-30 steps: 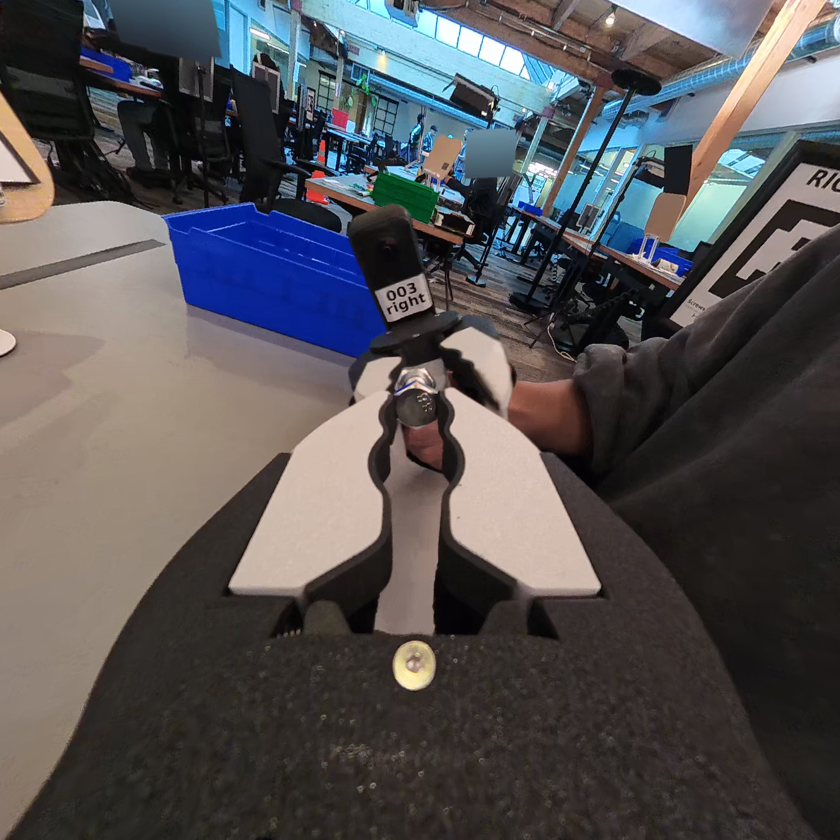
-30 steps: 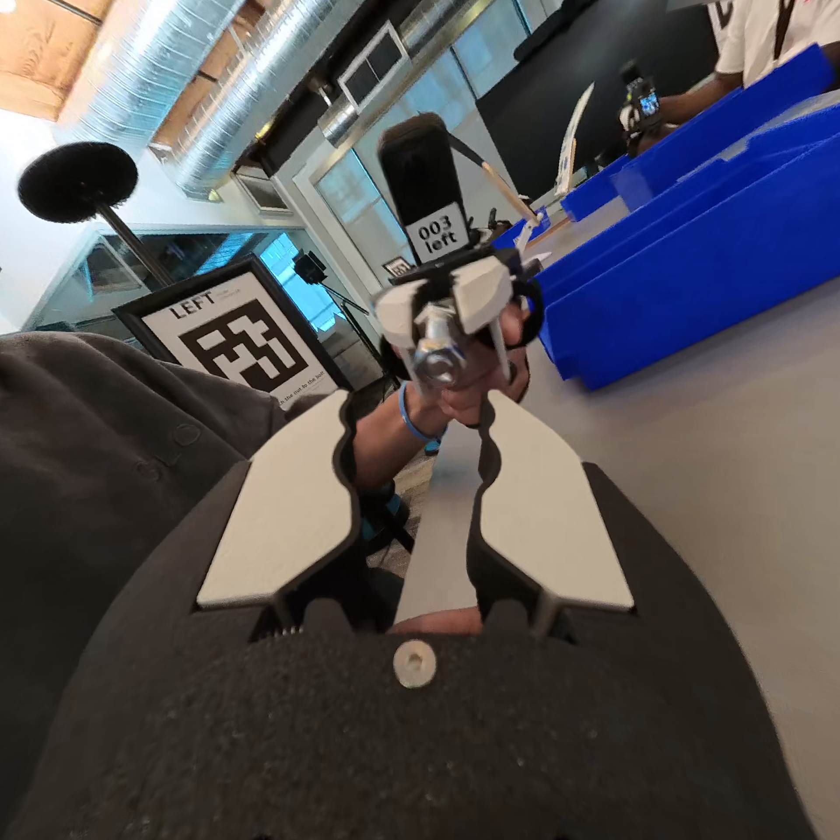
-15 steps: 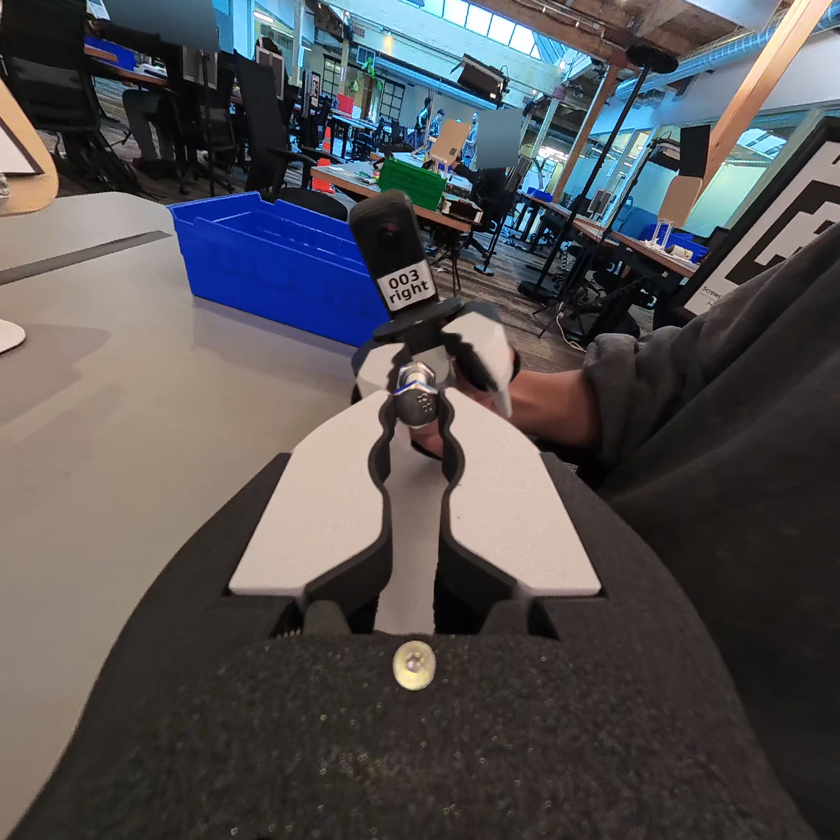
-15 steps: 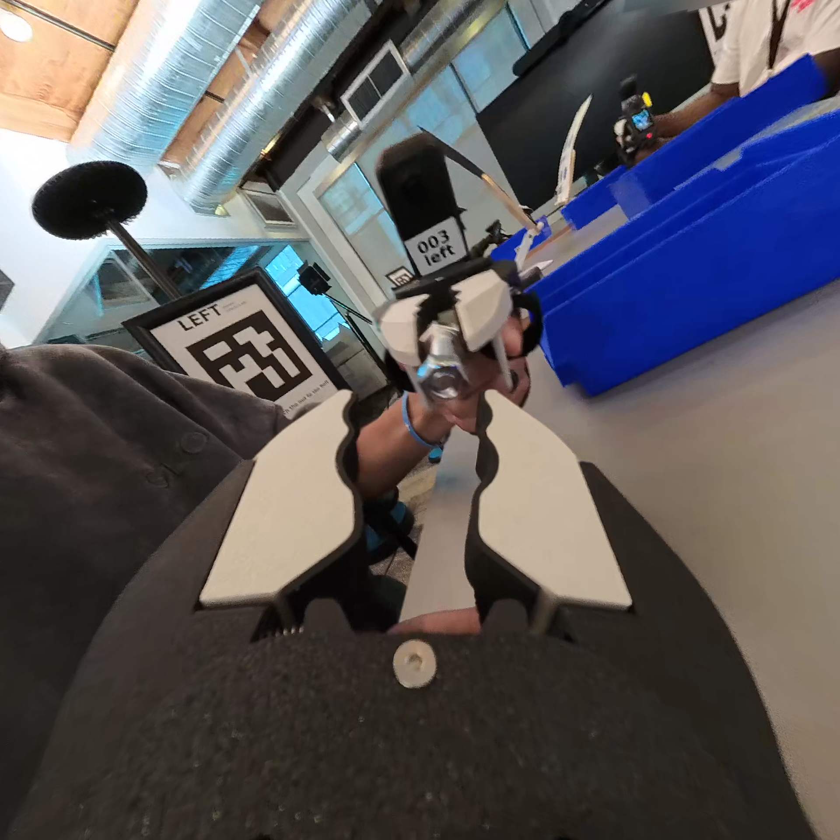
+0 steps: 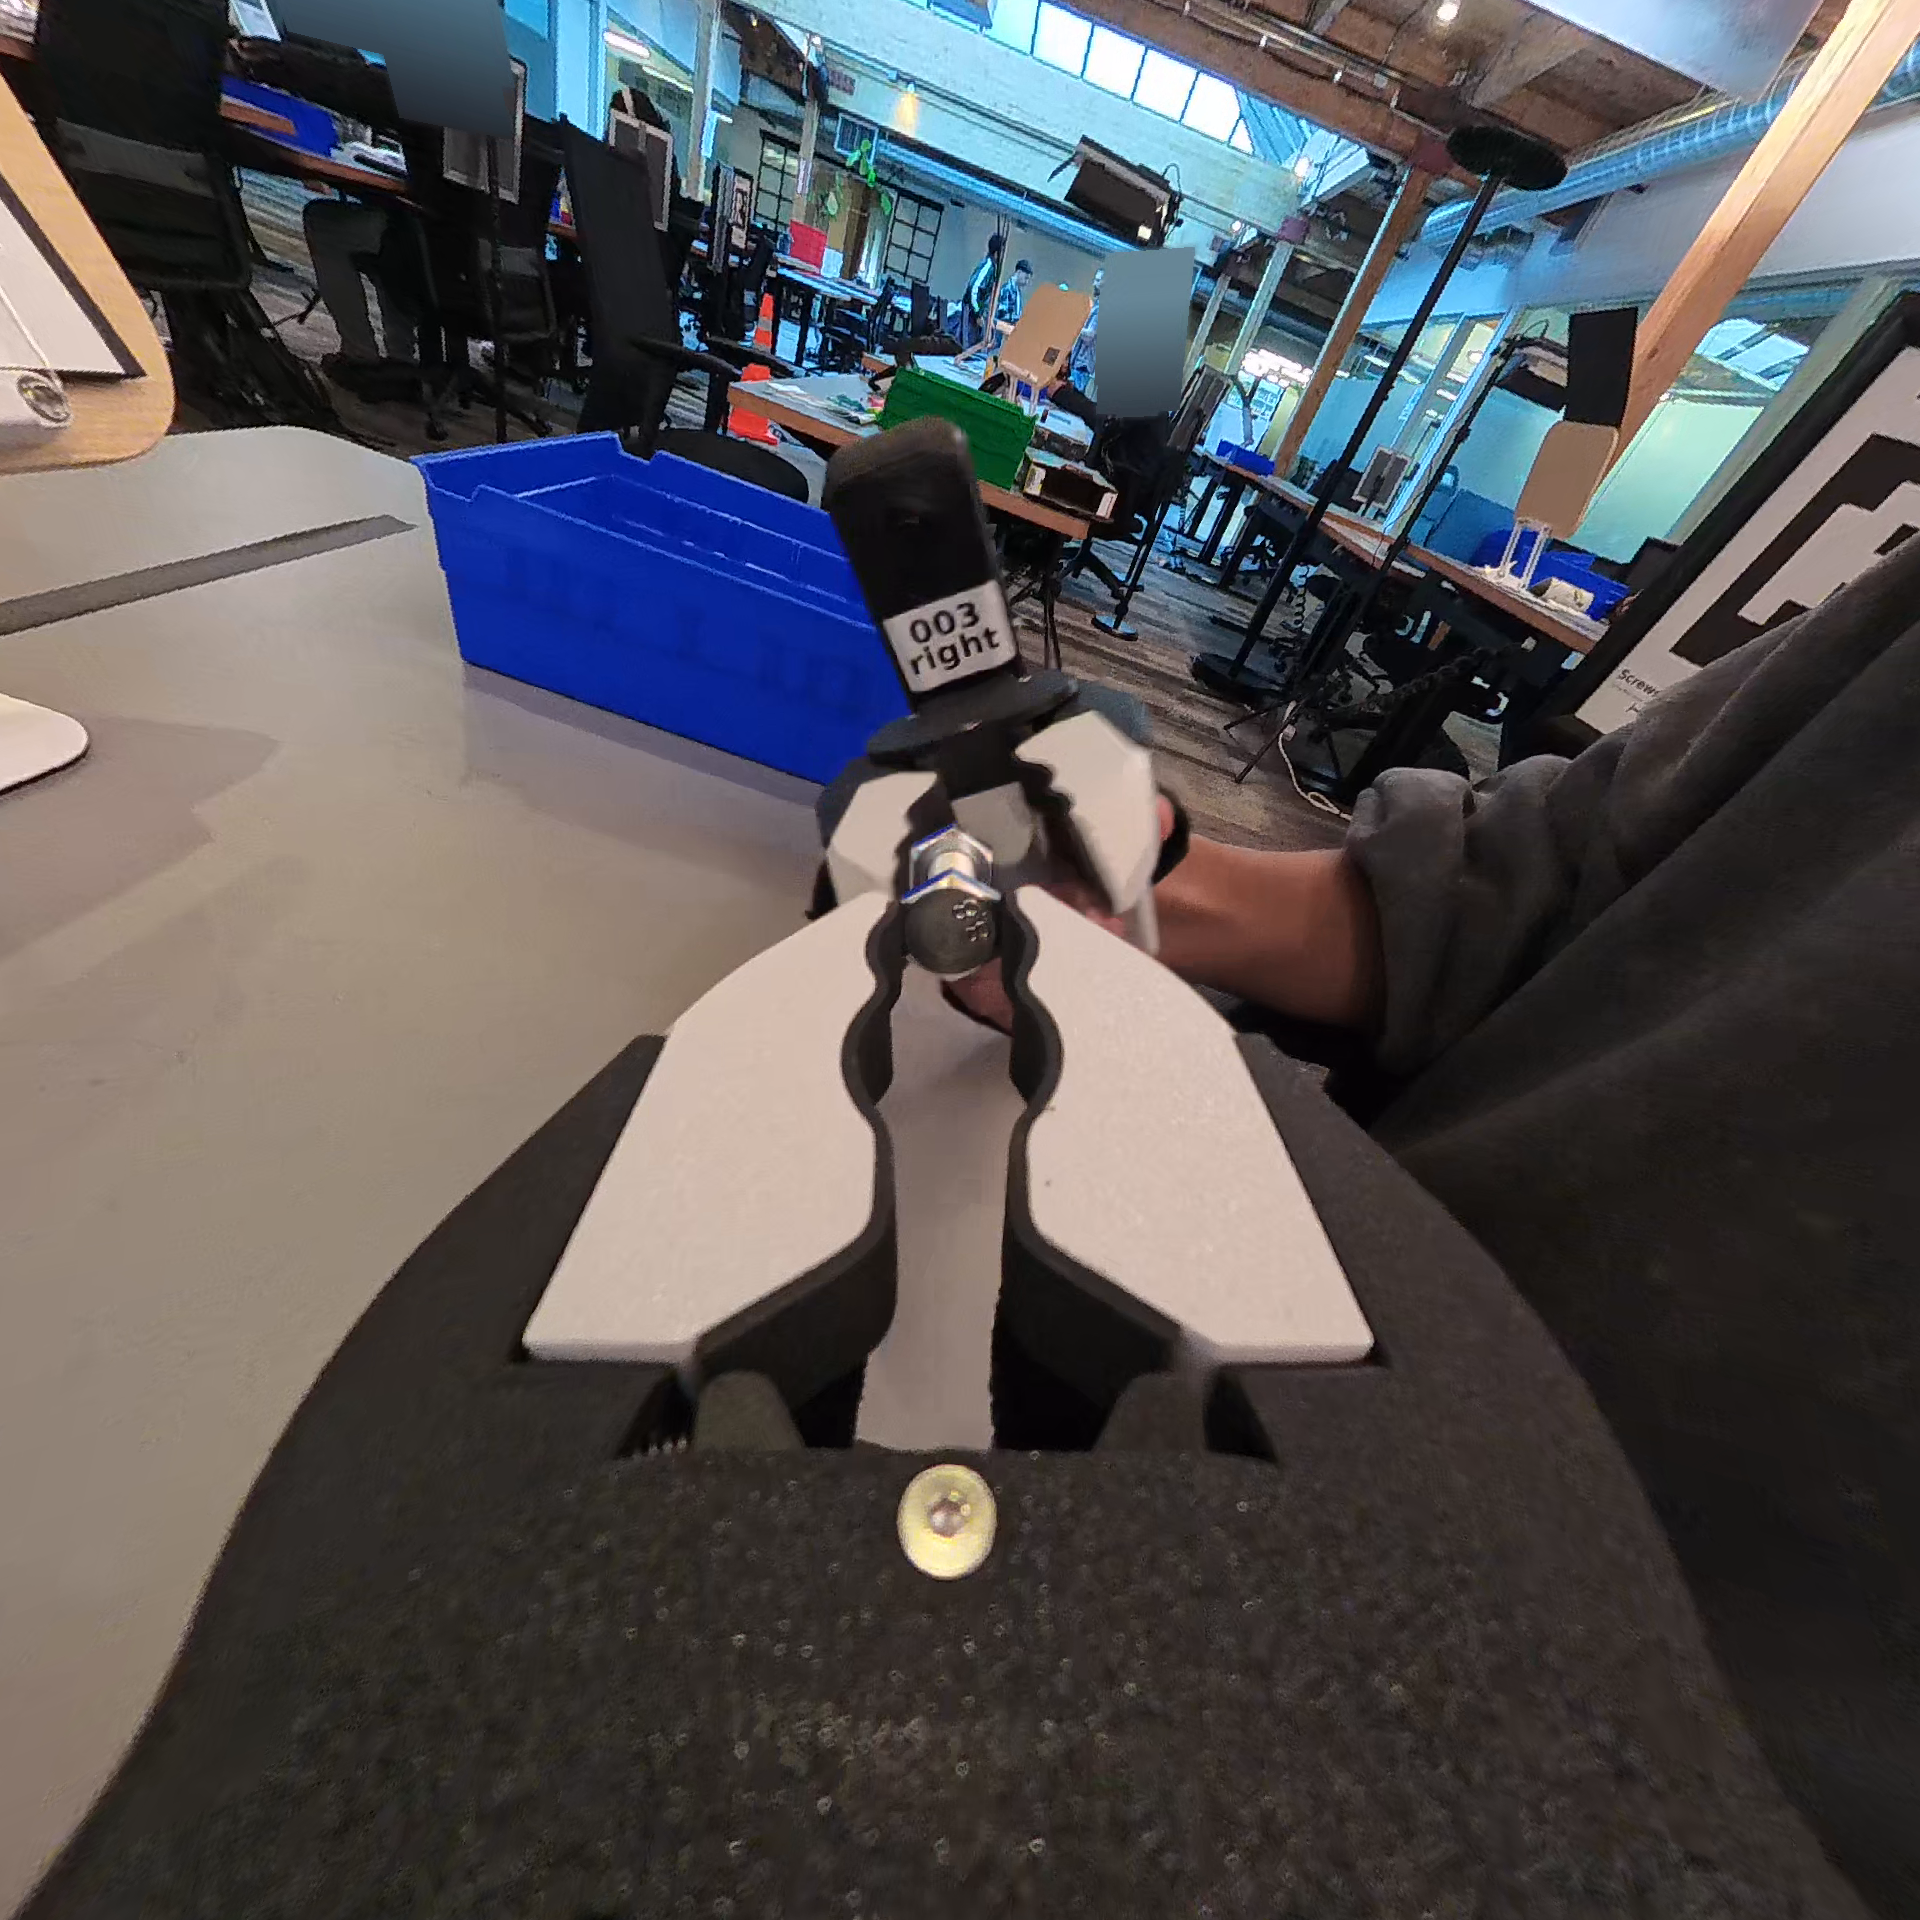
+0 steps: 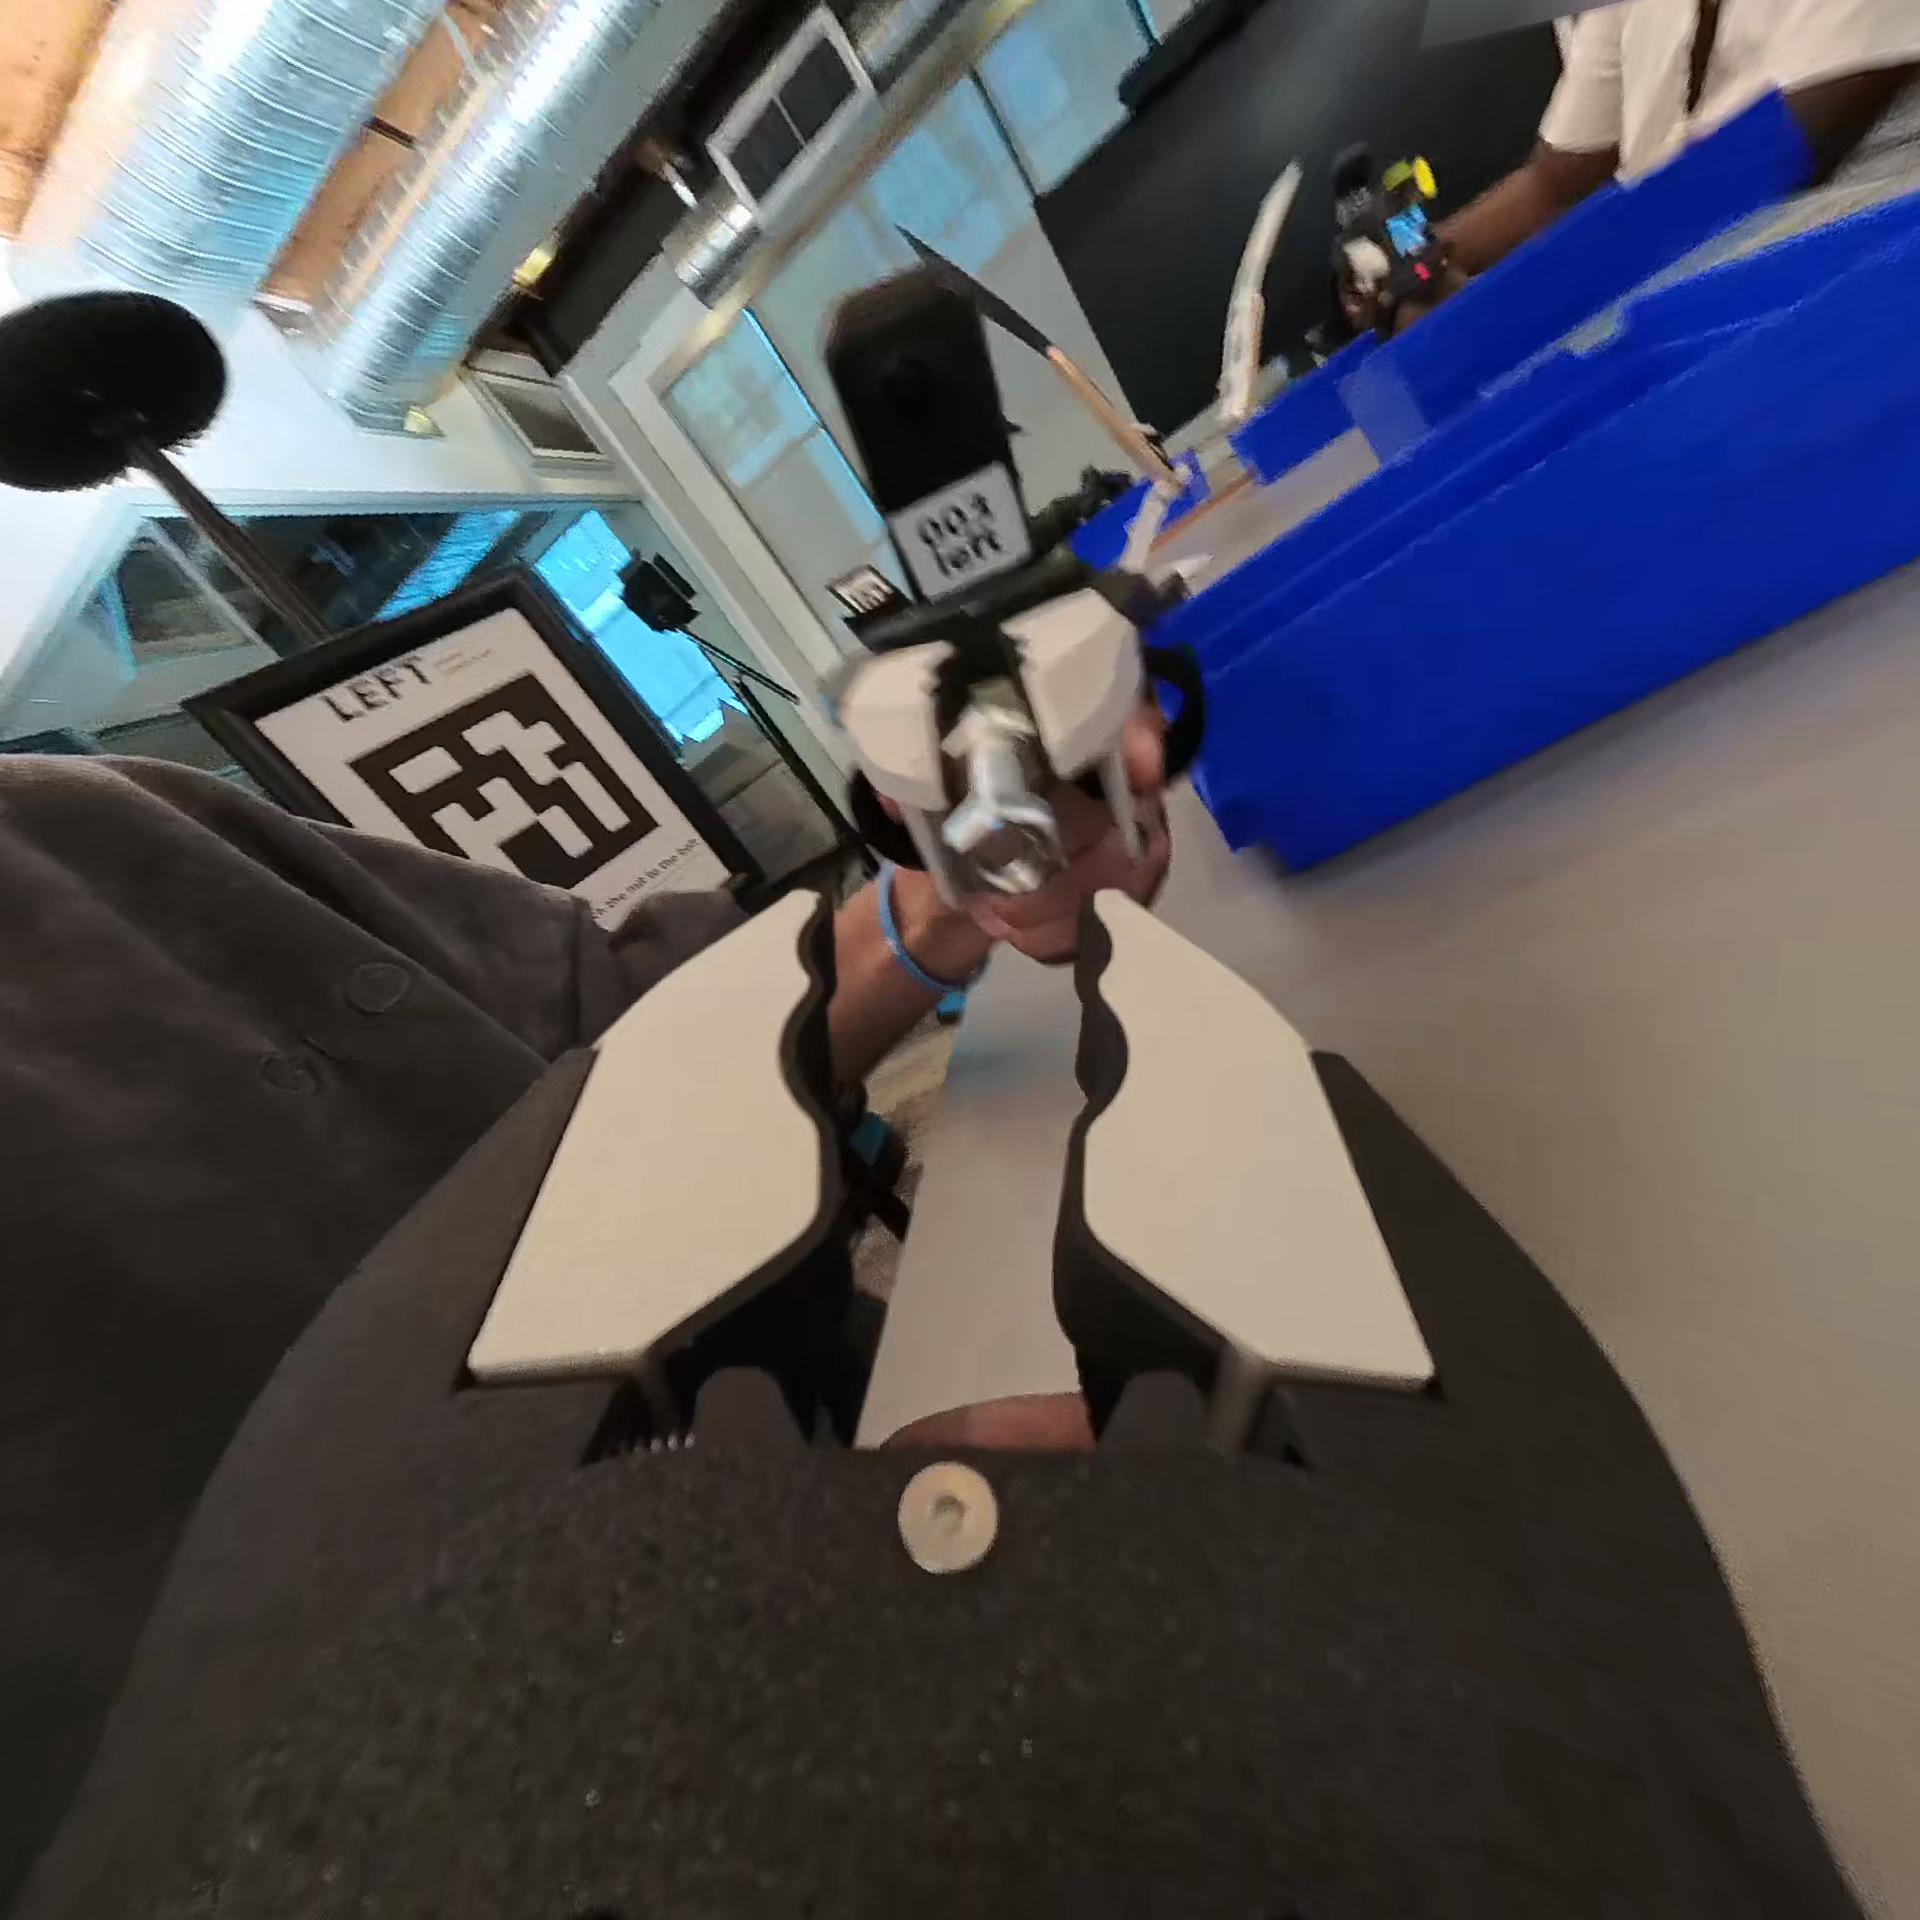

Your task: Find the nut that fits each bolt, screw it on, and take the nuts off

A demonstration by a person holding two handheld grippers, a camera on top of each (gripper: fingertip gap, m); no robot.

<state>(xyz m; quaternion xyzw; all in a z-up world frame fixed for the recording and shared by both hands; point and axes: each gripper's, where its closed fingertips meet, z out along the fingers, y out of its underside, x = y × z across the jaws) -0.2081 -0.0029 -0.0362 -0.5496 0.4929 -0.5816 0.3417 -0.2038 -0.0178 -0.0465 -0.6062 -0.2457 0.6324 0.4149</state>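
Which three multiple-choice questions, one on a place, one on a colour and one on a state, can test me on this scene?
1. Where does the blue plastic bin stand? A on the grey table; B on the floor; C on a chair.
2. What colour is the thin wristband? A red; B blue; C yellow.
3. How does the right gripper stand? A shut tight; B open; C out of view.

Key: A, its base rests on the tabletop; B, a blue ring circles the wrist; B, a wide gap shows between its fingers, short of the silver hex nut on the silver steel bolt that the left gripper clamps.
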